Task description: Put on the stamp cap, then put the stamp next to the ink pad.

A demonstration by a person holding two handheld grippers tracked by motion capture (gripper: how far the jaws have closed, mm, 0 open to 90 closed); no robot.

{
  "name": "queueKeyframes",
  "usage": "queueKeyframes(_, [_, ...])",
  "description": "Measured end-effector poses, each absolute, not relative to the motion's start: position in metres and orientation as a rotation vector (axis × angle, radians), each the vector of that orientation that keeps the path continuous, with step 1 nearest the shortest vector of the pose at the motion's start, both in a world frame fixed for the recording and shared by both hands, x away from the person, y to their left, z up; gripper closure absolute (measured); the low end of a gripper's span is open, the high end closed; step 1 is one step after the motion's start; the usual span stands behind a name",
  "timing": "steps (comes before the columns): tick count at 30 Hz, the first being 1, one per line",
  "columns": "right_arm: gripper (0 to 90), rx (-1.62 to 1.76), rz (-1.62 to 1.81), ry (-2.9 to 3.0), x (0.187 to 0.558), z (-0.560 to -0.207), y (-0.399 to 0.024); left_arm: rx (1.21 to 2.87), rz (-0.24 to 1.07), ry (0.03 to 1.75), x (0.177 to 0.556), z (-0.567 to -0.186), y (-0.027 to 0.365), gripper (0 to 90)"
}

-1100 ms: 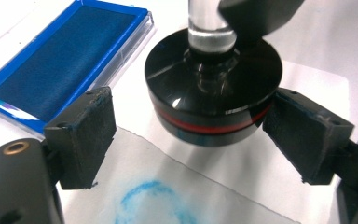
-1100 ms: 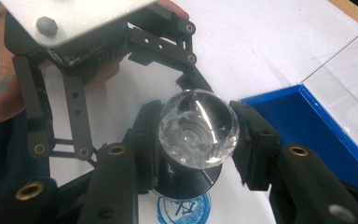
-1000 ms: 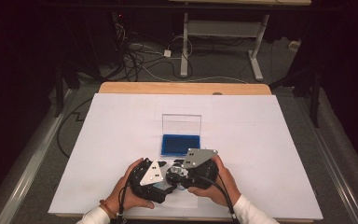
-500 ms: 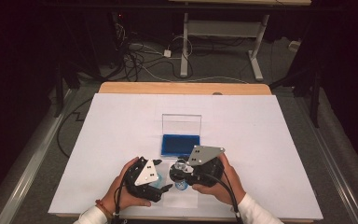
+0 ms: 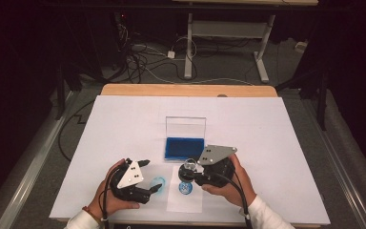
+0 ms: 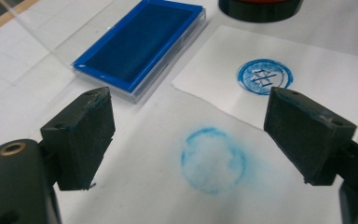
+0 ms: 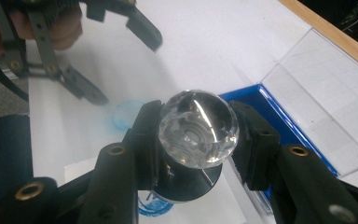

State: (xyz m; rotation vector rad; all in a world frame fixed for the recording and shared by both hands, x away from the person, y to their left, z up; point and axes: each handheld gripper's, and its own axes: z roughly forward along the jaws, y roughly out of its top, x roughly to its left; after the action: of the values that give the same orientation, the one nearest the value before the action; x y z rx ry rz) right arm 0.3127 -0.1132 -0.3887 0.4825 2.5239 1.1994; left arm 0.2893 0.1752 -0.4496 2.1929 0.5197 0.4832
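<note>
1. High view: right gripper [image 5: 190, 175] low over a paper slip [image 5: 185, 199], closed on a stamp [image 5: 188, 167] with a clear faceted knob; left gripper [image 5: 148, 175] to the left of it, jaws apart, empty.
2. Right gripper view: both jaws pressed on the stamp's neck just under the knob [image 7: 198, 128], dark base [image 7: 186, 184] below, stamp upright. Held so, probably to keep the face flat to the paper for a clean print.
3. Under the base, edge of a blue print [image 7: 154, 206] on the slip; stamp looks raised just off it, contact hard to judge.
4. Ink pad [image 5: 184, 148] just behind the slip, clear lid [image 5: 186, 128] stood open. Set close, likely for short trips between inking and stamping.
5. Left gripper view: jaws wide, nothing between the pads [image 6: 85, 135]; a faint blue ring [image 6: 213, 159] on the white sheet lies between and beyond them, the sharp print [image 6: 264, 76] farther off on the slip.
6. Left gripper near the slip's left edge, perhaps placed to steady the paper; not touching it now.
</note>
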Motion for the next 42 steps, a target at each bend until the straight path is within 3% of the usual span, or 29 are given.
queueKeyframes(26, [57.0,0.538,1.189,2.505,0.321,-0.385,-0.130,2.145,0.539,0.653,0.277,-0.452,0.233,15.2])
queueKeyframes(42, [57.0,0.577,1.181,2.466,0.326,-0.377,-0.141,2.178,0.537,0.651,0.277,-0.458,0.232,15.2])
